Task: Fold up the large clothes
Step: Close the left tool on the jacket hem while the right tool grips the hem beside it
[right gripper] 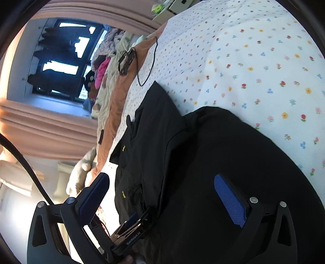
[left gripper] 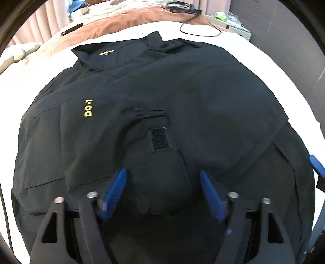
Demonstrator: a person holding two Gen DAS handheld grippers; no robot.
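Black jacket (left gripper: 182, 97) covers most of the near bed. Free sheet (right gripper: 254, 61) w/ flower print on the far side, wide open for passing. Black cable (left gripper: 200, 33) loops on the sheet past the collar, easy snag. Orange blanket (left gripper: 130, 19) plus clutter along the far edge. Sleeve cuff (left gripper: 160, 182) bunched up btw the left tongs (left gripper: 162, 174). Right tongs (right gripper: 162, 182) spread wide over the jacket's edge.

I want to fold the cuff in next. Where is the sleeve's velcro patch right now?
In the left wrist view the velcro patch sits mid-frame on the black jacket, just beyond the left tongs, right of the yellow lettering.
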